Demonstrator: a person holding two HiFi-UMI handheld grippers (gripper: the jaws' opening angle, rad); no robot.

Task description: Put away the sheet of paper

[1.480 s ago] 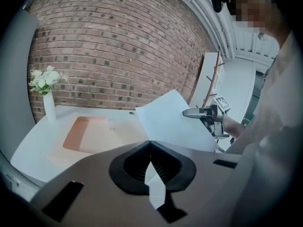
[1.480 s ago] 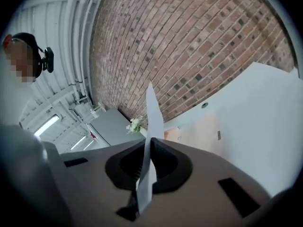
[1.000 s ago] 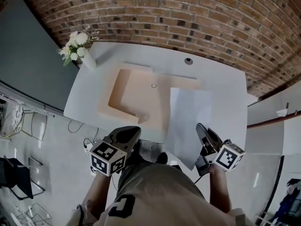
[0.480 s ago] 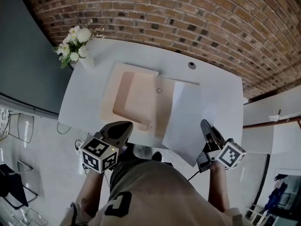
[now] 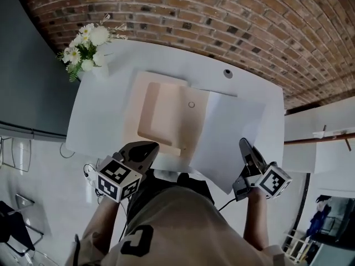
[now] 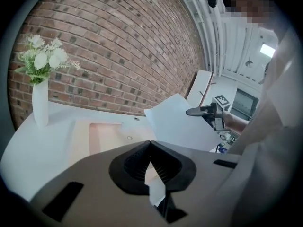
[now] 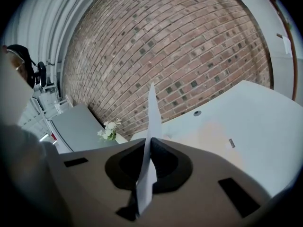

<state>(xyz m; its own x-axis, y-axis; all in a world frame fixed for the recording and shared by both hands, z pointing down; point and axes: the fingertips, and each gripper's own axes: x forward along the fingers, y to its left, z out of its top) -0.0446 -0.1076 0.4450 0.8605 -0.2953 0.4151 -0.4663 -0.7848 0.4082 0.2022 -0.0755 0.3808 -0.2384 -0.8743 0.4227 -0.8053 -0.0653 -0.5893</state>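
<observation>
1. Sheet of paper [image 5: 227,132] is light and floppy, and likely to crease.
2. The right gripper [image 5: 244,148] has its fingers clamped on the near corner. The rest fans out beyond the fingertips, raised over the table [image 5: 105,110].
3. An edge pinch looks best, probably steadied on the opposite side.
4. The left gripper [image 5: 148,147] has its fingers together, holding nothing, with the beige folder [image 5: 166,112] just ahead of them.

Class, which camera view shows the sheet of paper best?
The head view: nearly the whole sheet of paper shows, its edge in the right gripper. The right gripper view shows it edge-on between shut jaws; the left gripper view shows part.
</observation>
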